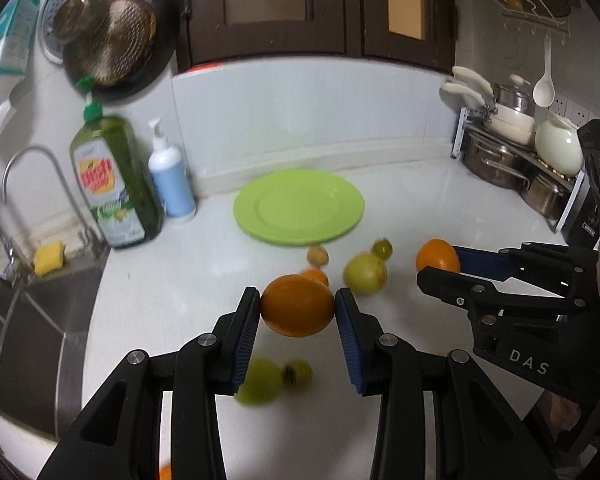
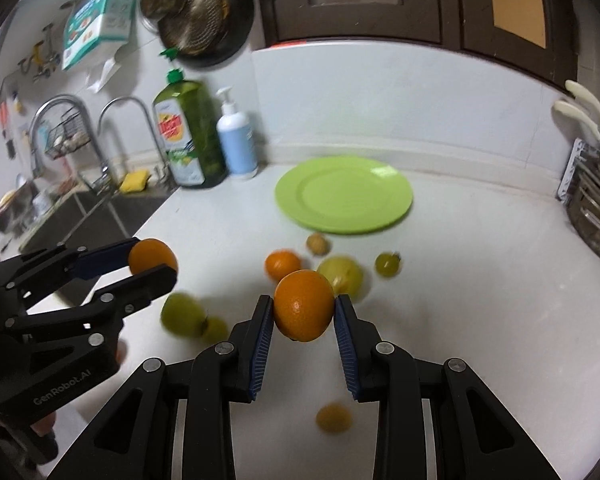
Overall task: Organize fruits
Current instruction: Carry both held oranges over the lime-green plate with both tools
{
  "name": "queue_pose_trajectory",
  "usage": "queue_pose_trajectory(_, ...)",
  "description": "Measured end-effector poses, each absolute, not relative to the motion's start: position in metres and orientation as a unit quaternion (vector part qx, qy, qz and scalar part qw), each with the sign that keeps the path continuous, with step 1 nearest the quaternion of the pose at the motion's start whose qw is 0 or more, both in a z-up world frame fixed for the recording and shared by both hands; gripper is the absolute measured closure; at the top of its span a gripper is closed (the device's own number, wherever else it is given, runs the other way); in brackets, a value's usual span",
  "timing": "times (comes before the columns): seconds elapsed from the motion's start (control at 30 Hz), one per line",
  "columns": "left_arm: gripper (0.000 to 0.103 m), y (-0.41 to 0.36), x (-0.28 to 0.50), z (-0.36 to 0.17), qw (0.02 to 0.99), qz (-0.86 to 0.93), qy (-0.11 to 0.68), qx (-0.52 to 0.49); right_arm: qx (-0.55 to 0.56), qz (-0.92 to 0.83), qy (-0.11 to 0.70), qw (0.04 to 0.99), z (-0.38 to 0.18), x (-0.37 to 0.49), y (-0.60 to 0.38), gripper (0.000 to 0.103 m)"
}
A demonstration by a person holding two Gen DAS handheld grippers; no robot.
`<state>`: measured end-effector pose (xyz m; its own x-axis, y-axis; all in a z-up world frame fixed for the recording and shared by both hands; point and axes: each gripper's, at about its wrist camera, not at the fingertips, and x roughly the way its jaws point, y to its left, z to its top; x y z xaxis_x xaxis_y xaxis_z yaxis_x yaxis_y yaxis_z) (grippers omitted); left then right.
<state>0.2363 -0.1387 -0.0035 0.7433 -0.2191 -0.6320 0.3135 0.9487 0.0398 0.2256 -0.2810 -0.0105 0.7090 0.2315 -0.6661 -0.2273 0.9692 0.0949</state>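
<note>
My left gripper [image 1: 297,298] is shut on a large orange [image 1: 296,316], lifted above the white counter [image 1: 420,208]. My right gripper [image 2: 303,303] is shut on a second orange [image 2: 304,312], also off the counter. Each wrist view shows the other gripper from the side: the right gripper [image 1: 436,264] at the right, the left gripper [image 2: 154,258] at the left. A bare light-green plate [image 1: 299,208] lies farther back. Loose fruit sits between plate and grippers: a green apple [image 1: 365,274], a small green fruit [image 1: 382,249], a brown fruit [image 1: 318,257], another orange [image 2: 282,265].
A green dish-soap bottle [image 1: 112,184] and a blue pump bottle [image 1: 170,176] stand at the back left beside the sink [image 1: 28,320] and faucet [image 1: 32,160]. A rack of pots [image 1: 512,152] fills the back right. More green fruit [image 1: 260,386] lies under my left gripper.
</note>
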Motion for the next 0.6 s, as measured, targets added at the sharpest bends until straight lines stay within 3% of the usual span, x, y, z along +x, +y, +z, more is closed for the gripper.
queue_pose_trajectory(0.6,0.064,-0.147,0.356,0.022,0.925,-0.167,0.334,0.066,0.015,0.095,0.371,0.924,0.007,0.333,-0.286,0.071)
